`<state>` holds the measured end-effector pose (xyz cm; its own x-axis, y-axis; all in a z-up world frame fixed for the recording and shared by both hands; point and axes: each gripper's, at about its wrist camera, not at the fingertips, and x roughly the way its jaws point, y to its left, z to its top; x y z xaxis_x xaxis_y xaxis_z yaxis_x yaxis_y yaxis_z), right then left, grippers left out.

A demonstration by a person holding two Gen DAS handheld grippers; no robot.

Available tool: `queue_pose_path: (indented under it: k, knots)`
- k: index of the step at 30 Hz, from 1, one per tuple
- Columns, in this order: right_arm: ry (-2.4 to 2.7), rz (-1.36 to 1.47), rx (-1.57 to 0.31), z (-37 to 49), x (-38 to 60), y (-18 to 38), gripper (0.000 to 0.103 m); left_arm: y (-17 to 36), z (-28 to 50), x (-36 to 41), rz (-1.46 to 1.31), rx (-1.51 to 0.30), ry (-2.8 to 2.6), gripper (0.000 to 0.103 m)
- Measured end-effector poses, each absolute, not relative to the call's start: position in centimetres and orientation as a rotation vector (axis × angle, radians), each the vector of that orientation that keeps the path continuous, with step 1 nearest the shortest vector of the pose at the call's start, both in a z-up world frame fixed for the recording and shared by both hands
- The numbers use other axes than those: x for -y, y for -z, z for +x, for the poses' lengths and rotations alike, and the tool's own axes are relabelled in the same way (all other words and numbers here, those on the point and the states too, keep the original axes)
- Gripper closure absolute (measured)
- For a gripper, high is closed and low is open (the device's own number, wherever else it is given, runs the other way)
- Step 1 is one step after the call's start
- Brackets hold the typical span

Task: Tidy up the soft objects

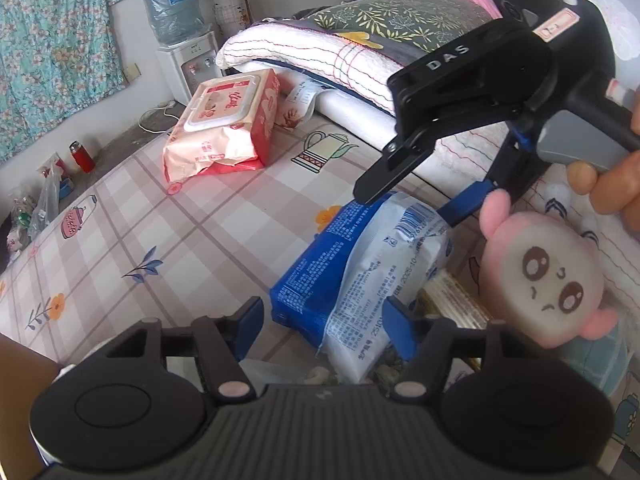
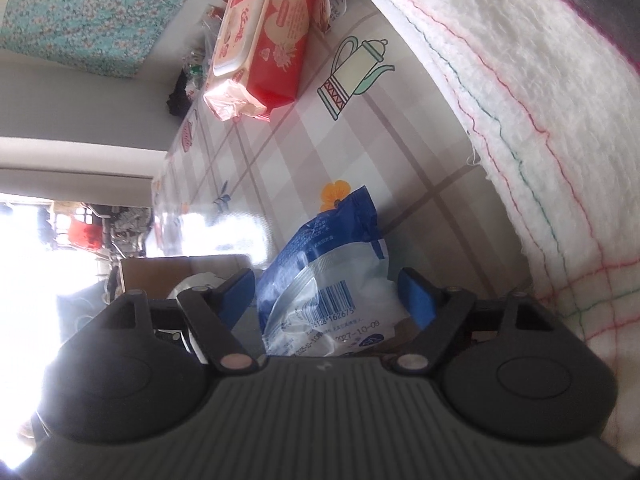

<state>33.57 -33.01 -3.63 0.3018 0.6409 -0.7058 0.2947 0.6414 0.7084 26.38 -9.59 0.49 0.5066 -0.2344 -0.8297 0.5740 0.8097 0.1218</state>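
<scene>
the blue and white pack [image 1: 352, 280] lies on the checked sheet [image 1: 180, 240], between the spread jaws of both the left gripper [image 1: 320, 320] and the right gripper [image 2: 328, 292]; neither pinches it. better that one closes squarely across its middle, clear of the pink plush toy [image 1: 544, 276].

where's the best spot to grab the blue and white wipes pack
Grip the blue and white wipes pack across its narrow crimped end, where the barcode is, coming from above. That end tilts up off the checked sheet and already sits between the right gripper fingers, which aren't pressing it.
</scene>
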Motion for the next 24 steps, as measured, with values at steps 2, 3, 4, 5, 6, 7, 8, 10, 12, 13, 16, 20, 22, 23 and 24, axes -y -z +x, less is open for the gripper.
queue_pose_path:
  k: [2,3,4,5,6,7,8,10,12,13,16,20,22,23,24]
  knots:
    - [-0.286,0.935,-1.276,33.4,33.3,3.5,0.023,-0.6,26.5,9.5,0.421,-0.914,0.504,0.032]
    - [-0.293,0.953,-1.268,33.3,33.4,3.4,0.023,-0.7,26.5,9.4,0.427,-0.911,0.502,0.031]
    - [-0.298,0.968,-1.261,33.3,33.6,3.3,0.023,-0.7,26.5,9.3,0.430,-0.910,0.501,0.029]
    - [-0.302,0.980,-1.254,33.2,33.7,3.2,0.023,-0.8,26.6,9.2,0.431,-0.909,0.500,0.028]
    - [-0.307,0.995,-1.247,33.2,33.9,3.1,0.023,-0.9,26.8,9.1,0.431,-0.911,0.499,0.028]
    - [-0.314,1.008,-1.240,33.1,34.0,3.0,0.023,-0.9,26.8,9.1,0.429,-0.913,0.498,0.027]
    - [-0.318,1.018,-1.233,33.1,34.0,2.9,0.023,-1.0,26.9,9.0,0.425,-0.915,0.497,0.027]
    - [-0.327,1.033,-1.223,33.1,34.1,2.7,0.023,-1.2,27.0,8.9,0.417,-0.916,0.497,0.026]
    - [-0.332,1.047,-1.216,33.1,34.1,2.5,0.023,-1.5,27.1,8.7,0.400,-0.914,0.511,0.020]
    - [-0.341,1.058,-1.211,33.1,34.1,2.5,0.023,-1.6,27.2,8.6,0.383,-0.912,0.526,0.017]
    - [-0.367,1.079,-1.194,33.1,33.9,2.1,0.023,-2.1,27.0,8.5,0.348,-0.898,0.554,0.015]
    - [-0.373,1.089,-1.184,33.3,33.7,2.0,0.023,-1.6,26.7,9.9,0.410,-0.892,0.566,0.015]
    - [-0.377,1.097,-1.181,33.4,33.5,2.0,0.023,-1.2,26.6,10.5,0.434,-0.887,0.571,0.015]
    - [-0.379,1.099,-1.178,33.4,33.5,1.9,0.023,-1.1,26.6,10.7,0.438,-0.886,0.571,0.015]
    - [-0.381,1.103,-1.175,33.4,33.4,1.9,0.023,-0.9,26.7,10.9,0.439,-0.887,0.569,0.016]
